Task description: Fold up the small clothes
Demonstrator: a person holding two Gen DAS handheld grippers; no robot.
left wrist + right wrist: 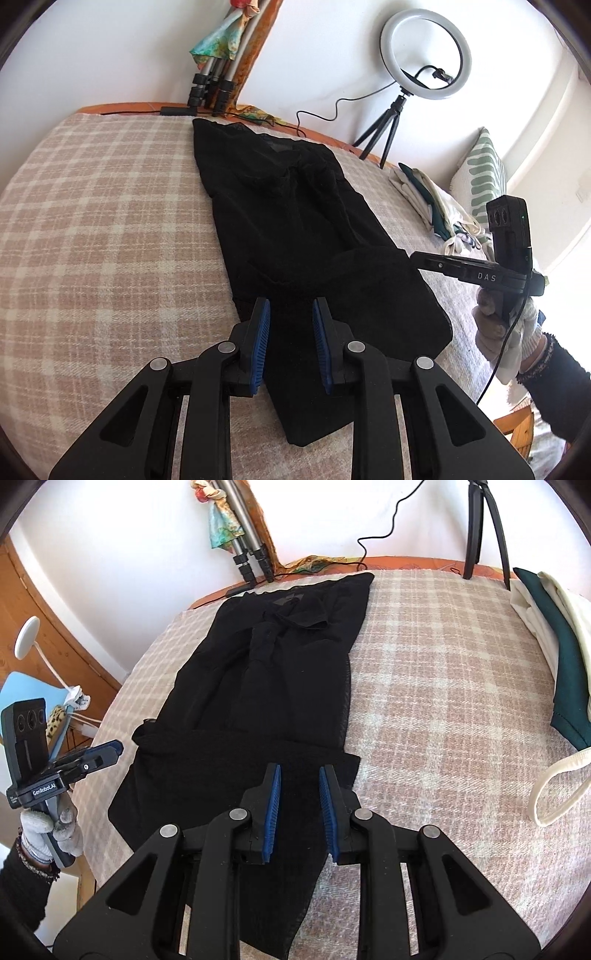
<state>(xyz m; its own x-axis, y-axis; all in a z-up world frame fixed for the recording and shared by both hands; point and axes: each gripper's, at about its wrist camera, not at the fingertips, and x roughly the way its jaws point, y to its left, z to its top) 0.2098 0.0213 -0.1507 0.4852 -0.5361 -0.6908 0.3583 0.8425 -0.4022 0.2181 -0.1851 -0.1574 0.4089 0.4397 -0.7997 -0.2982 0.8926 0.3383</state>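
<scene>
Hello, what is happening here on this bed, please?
A person in white gloves holds a two-finger gripper in each hand and is folding a black garment laid out on a checked blanket. Both the left gripper and the right gripper are open above the near end of the garment, gripping nothing. The garment's sides look already folded inward. A pile of cream and green clothes lies to the right.

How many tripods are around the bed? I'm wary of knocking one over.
2: a folded silver tripod leaning on the wall behind the black garment, and a ring-light tripod toward the far right corner.
</scene>
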